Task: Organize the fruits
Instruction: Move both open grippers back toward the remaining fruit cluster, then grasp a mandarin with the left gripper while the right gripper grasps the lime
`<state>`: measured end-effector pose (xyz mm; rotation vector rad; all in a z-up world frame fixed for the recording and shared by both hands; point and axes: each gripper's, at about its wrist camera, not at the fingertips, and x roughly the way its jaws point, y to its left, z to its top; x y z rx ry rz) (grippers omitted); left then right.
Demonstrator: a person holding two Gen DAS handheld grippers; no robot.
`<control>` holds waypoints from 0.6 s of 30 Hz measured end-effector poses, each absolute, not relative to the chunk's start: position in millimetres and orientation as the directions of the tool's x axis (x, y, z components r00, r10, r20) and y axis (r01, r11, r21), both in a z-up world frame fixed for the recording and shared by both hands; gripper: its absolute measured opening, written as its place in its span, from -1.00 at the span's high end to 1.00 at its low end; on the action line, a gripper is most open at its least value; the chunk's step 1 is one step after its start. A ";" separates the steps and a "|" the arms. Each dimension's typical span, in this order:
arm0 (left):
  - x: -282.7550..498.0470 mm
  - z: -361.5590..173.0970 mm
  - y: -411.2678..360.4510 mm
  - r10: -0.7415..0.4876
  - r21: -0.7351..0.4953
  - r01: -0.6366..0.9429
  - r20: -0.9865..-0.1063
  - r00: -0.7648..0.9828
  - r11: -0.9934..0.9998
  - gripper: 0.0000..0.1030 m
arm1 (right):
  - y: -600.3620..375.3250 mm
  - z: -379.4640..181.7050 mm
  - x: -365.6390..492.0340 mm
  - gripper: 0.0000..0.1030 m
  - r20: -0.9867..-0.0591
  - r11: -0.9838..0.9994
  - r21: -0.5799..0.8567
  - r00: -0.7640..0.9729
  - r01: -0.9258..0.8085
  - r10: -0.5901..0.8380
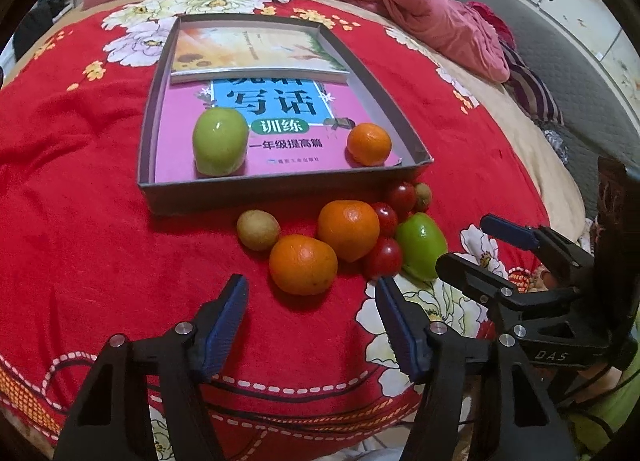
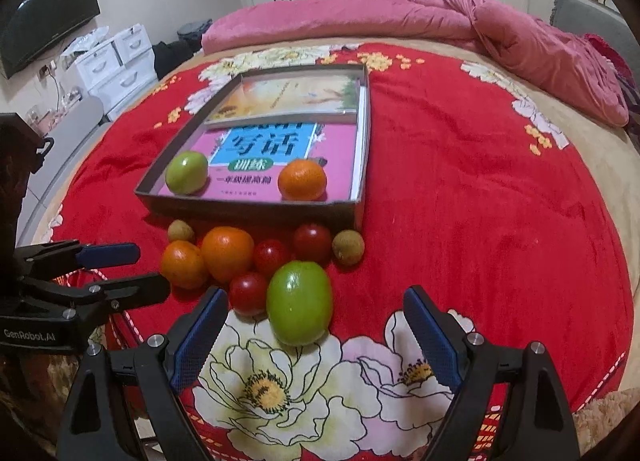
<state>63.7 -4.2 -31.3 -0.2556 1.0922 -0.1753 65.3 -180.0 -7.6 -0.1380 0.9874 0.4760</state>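
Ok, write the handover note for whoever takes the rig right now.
Left tool: open, empty, aimed at the nearest orange.
Right tool: open, empty, aimed at the loose green fruit.
Done: one green fruit and one orange lie in the tray.
Left: the pile on the blanket in front of the tray.

On the pink book [image 1: 276, 133] lying in the grey tray [image 1: 280, 197], I read "写话" in large characters on a blue panel, "训练" on the green oval below it, and "一年级提高篇" under that. My right gripper [image 1: 472, 245] carried "DAS" on its body; my left gripper [image 2: 132, 269] carried "GenRobot.AI".
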 end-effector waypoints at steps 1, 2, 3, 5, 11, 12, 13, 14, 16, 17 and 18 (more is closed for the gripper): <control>64.1 -32.5 -4.8 -0.267 -0.291 0.018 -0.852 0.450 0.957 -0.24 | -180.5 -9.2 65.6 -0.73 -0.832 0.890 0.101 0.453 -0.446 0.321; 64.5 -33.4 -5.5 -0.269 -0.291 0.021 -0.852 0.448 0.956 -0.18 | -180.6 -11.0 66.2 -0.71 -0.835 0.890 0.101 0.448 -0.445 0.319; 65.1 -34.5 -6.2 -0.269 -0.291 0.022 -0.852 0.449 0.957 -0.15 | -180.7 -12.6 66.6 -0.68 -0.838 0.890 0.100 0.444 -0.444 0.316; 66.6 -36.5 -6.6 -0.271 -0.292 0.023 -0.853 0.445 0.956 -0.12 | -179.9 -16.2 67.5 -0.44 -0.846 0.887 0.104 0.429 -0.451 0.317; 70.6 -43.3 -7.1 -0.274 -0.295 0.021 -0.858 0.434 0.955 -0.04 | -176.8 -28.7 70.4 -0.13 -0.866 0.875 0.127 0.378 -0.467 0.327; 71.1 -44.1 -7.3 -0.274 -0.294 0.021 -0.859 0.433 0.956 -0.04 | -176.5 -29.7 71.5 -0.13 -0.865 0.874 0.134 0.374 -0.468 0.333; 72.0 -45.0 -7.7 -0.275 -0.294 0.022 -0.859 0.431 0.955 -0.04 | -176.1 -30.3 72.8 -0.12 -0.865 0.872 0.139 0.372 -0.469 0.337; 72.2 -45.4 -8.0 -0.275 -0.294 0.022 -0.860 0.430 0.955 -0.03 | -175.2 -30.8 73.9 -0.08 -0.864 0.870 0.143 0.369 -0.472 0.343; 74.1 -47.0 -8.7 -0.276 -0.295 0.022 -0.861 0.428 0.955 0.02 | -172.4 -32.7 75.5 -0.03 -0.864 0.866 0.149 0.363 -0.478 0.349; 75.2 -47.8 -8.9 -0.276 -0.295 0.022 -0.862 0.426 0.955 0.04 | -170.8 -33.5 76.3 -0.01 -0.865 0.864 0.148 0.361 -0.481 0.349; 76.2 -48.6 -9.1 -0.272 -0.292 0.020 -0.863 0.426 0.956 0.04 | -169.4 -34.6 77.1 0.01 -0.866 0.862 0.148 0.358 -0.484 0.350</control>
